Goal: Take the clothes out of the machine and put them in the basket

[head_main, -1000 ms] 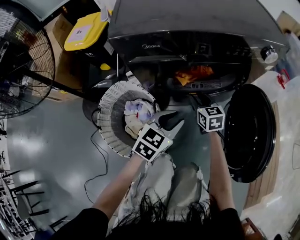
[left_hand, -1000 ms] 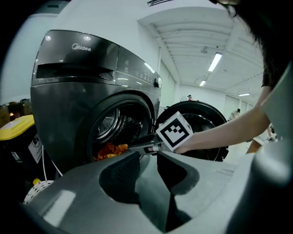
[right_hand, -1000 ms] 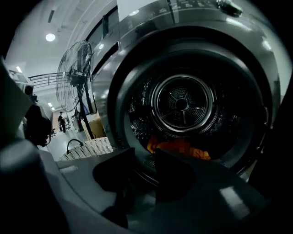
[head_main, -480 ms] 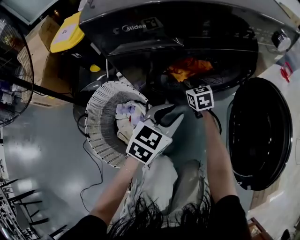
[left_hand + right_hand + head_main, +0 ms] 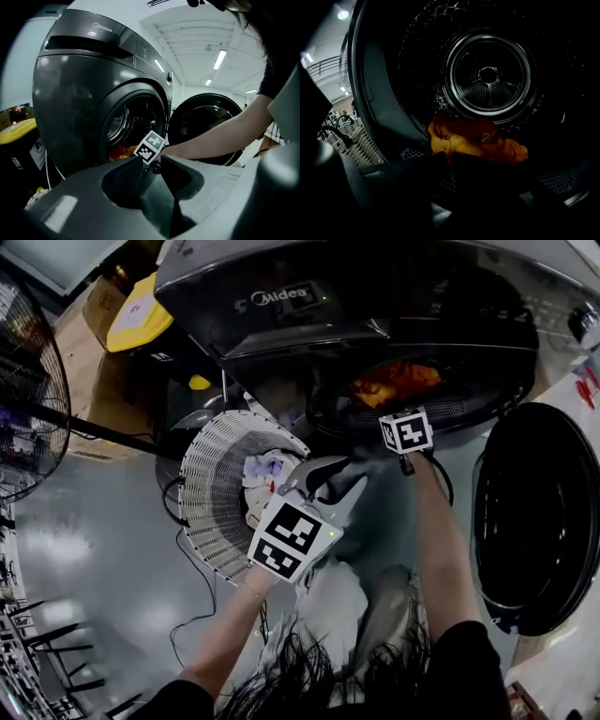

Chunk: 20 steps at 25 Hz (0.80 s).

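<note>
An orange garment point(image 5: 473, 138) lies at the bottom of the drum of the dark washing machine point(image 5: 281, 298); it also shows in the head view point(image 5: 394, 381). My right gripper point(image 5: 449, 157) is in the drum mouth just short of the garment. Its dark jaws stand a narrow gap apart with nothing between them, and its marker cube point(image 5: 405, 430) is at the opening. The white slatted basket point(image 5: 202, 474) stands left of the machine and holds pale clothes point(image 5: 267, 470). My left gripper point(image 5: 337, 474) hovers by the basket's right rim, slightly open and empty.
The round machine door point(image 5: 539, 512) hangs open to the right. A large floor fan point(image 5: 28, 399) stands at far left, and a yellow-lidded box point(image 5: 141, 310) sits behind the basket. A black cable point(image 5: 192, 549) runs across the grey floor near the basket.
My right gripper has moved up from beside the left one to the drum opening. The left gripper has stayed near the basket's rim. The head camera has moved closer to the machine.
</note>
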Each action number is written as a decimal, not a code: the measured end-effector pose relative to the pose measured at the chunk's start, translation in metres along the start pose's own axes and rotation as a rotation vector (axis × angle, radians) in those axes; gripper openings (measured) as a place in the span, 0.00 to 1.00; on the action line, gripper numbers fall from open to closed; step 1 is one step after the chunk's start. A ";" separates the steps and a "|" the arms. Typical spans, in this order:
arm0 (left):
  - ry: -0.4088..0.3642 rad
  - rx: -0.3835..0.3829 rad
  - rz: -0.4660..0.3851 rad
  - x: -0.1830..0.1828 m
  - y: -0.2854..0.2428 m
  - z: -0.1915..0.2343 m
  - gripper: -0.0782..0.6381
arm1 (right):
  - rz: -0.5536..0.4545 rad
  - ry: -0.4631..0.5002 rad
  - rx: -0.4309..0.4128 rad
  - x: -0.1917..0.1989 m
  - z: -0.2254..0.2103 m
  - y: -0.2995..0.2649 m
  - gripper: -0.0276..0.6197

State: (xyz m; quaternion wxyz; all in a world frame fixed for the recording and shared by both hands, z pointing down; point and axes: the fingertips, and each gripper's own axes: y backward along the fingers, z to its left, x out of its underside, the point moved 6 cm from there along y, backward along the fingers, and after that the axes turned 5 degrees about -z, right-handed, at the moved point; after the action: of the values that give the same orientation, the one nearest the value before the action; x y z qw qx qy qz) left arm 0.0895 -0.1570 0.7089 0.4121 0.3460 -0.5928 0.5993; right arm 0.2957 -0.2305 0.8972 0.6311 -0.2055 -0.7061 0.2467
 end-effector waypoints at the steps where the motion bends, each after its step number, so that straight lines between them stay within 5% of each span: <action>1: 0.002 -0.002 0.006 0.001 0.001 0.002 0.29 | 0.007 0.001 -0.009 0.001 0.001 0.002 0.15; 11: 0.027 0.019 0.104 0.005 0.008 -0.006 0.29 | -0.092 -0.107 -0.086 -0.001 0.017 0.083 0.13; 20: 0.046 0.043 0.166 -0.036 0.037 -0.032 0.29 | -0.199 -0.238 -0.105 -0.030 0.047 0.206 0.13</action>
State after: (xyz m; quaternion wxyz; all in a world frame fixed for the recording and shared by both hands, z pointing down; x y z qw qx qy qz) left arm 0.0737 -0.1269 0.6589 0.3669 0.2906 -0.5967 0.6518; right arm 0.2478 -0.0893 0.7440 0.5528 -0.1366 -0.8046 0.1683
